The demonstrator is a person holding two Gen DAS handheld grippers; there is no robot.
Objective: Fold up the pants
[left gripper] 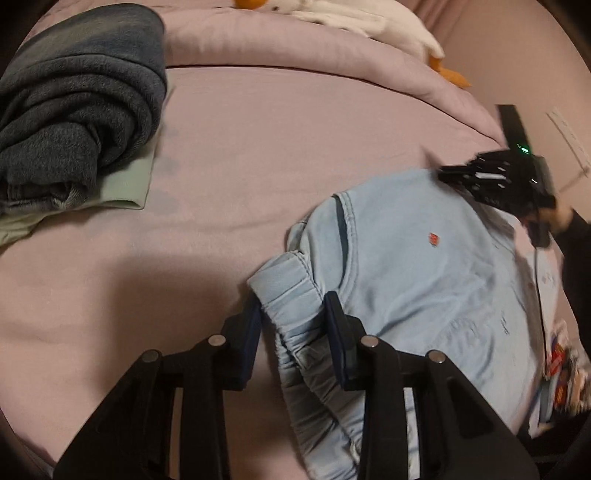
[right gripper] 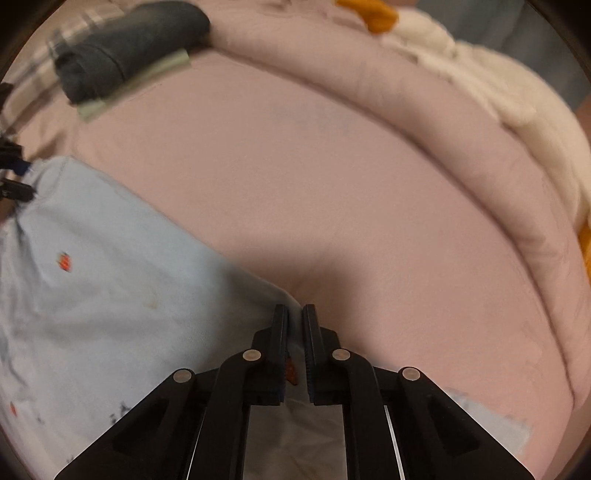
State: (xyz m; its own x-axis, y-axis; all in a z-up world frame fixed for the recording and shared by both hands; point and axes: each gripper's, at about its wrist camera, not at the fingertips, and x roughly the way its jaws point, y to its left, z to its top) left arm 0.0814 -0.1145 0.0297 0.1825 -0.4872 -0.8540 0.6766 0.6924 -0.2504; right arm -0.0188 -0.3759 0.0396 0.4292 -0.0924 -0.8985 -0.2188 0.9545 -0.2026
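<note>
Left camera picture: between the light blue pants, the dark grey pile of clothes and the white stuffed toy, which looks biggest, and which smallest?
1. Light blue pants, though they lie nearest the camera.
2. Dark grey pile of clothes, cut off at the edge.
3. White stuffed toy, far back and only partly in view, so its true size is unsure.

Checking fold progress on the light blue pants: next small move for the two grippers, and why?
Probably close the left gripper on the waistband: its jaws straddle the bunched elastic but stand apart. The right gripper already pinches the far edge of the light blue pants, so a grip at both ends would let the fabric be lifted over the pink bedsheet.
</note>
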